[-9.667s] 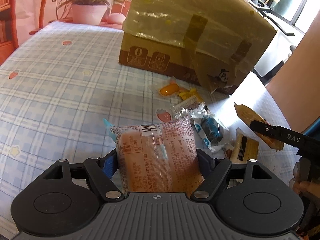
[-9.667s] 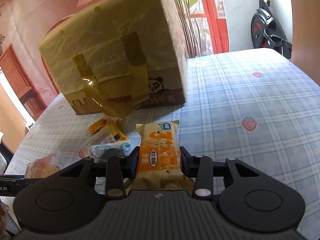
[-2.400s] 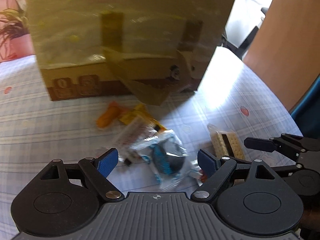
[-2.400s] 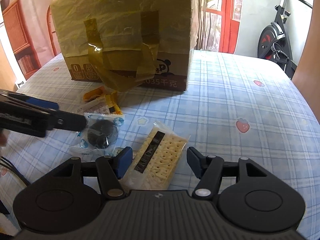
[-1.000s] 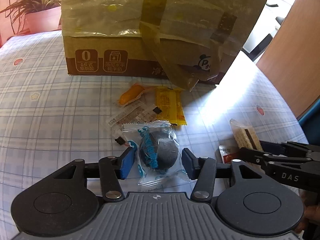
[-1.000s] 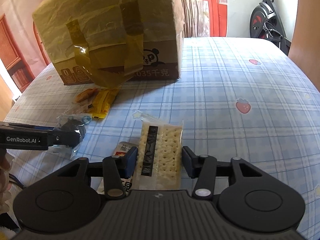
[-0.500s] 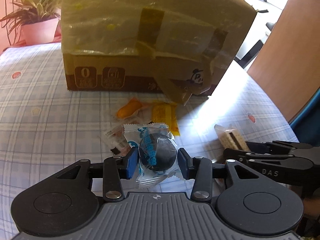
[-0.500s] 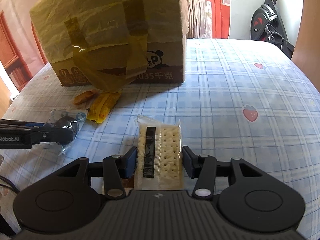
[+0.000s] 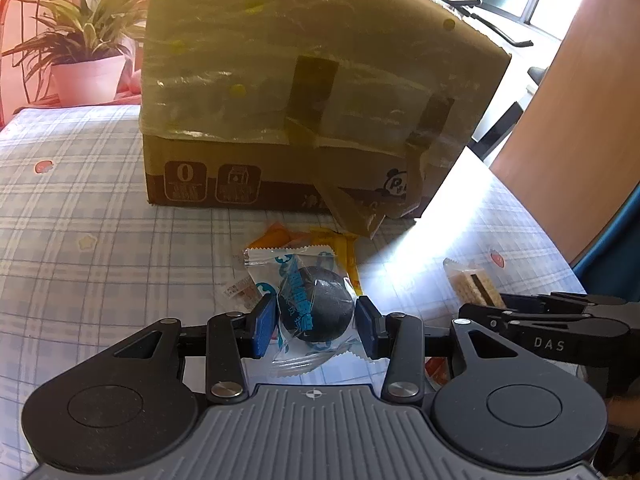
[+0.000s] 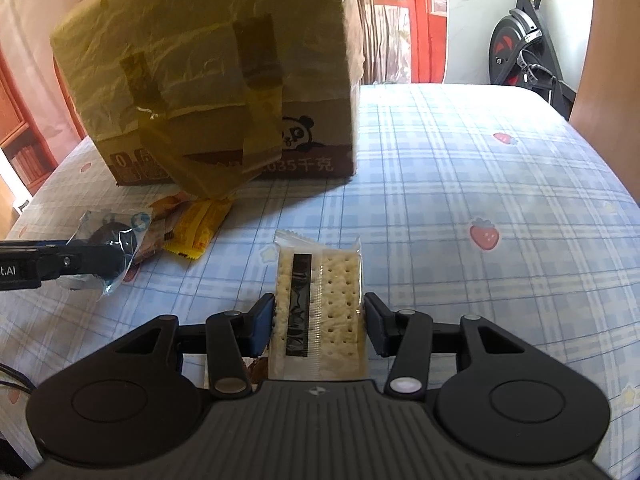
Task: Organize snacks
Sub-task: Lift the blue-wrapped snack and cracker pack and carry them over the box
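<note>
My left gripper [image 9: 316,320] is shut on a clear packet holding a round black cake [image 9: 316,308], lifted a little above the table. My right gripper [image 10: 320,324] is shut on a clear pack of crackers [image 10: 318,304], also held above the table. Each gripper shows in the other's view: the right one with its crackers [image 9: 472,286] at the left view's right edge, the left one with the black cake [image 10: 108,244] at the right view's left edge. A tall cardboard box [image 9: 312,92] wrapped in yellowish plastic stands behind, also in the right wrist view [image 10: 216,76].
Small snacks lie in front of the box: an orange packet [image 9: 276,236], a yellow packet [image 10: 200,224] and a small printed packet [image 9: 240,292]. The table has a blue checked cloth [image 10: 480,184]. A potted plant [image 9: 88,64] stands far left; an exercise bike [image 10: 524,52] far right.
Both grippers closed on their snacks about a second ago and have lifted them slightly, moving closer to the box.
</note>
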The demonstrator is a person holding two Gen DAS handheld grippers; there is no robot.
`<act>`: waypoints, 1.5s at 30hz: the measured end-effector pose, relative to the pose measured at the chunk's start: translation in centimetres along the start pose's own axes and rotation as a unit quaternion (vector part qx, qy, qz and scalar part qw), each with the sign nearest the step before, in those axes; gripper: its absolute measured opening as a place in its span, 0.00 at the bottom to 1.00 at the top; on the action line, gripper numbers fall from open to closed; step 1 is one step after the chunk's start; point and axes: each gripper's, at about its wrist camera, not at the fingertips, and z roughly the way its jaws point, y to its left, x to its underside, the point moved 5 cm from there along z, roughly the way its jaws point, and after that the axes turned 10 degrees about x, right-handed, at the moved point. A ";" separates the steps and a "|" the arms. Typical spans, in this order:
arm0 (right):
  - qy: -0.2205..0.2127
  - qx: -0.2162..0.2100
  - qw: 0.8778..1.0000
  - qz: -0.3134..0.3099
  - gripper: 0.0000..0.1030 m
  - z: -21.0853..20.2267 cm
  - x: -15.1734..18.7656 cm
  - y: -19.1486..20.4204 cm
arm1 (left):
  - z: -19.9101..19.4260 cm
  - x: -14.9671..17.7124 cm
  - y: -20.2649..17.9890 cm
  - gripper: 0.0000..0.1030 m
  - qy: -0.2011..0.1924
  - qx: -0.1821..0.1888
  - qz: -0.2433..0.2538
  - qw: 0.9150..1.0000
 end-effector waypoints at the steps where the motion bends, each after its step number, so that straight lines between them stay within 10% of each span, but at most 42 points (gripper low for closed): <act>1: -0.004 -0.001 1.000 0.001 0.48 -0.2 -0.2 0.0 | -0.2 -0.1 0.0 0.44 -0.002 0.000 0.000 1.000; 25: -0.104 -0.055 0.993 -0.017 0.48 -5.8 -6.3 3.1 | -6.7 -2.8 1.2 0.44 -0.081 -0.034 0.017 0.996; 45: -0.226 -0.072 0.971 -0.015 0.48 -10.6 -18.9 2.7 | -10.0 -16.4 -4.2 0.44 -0.190 0.027 0.097 0.977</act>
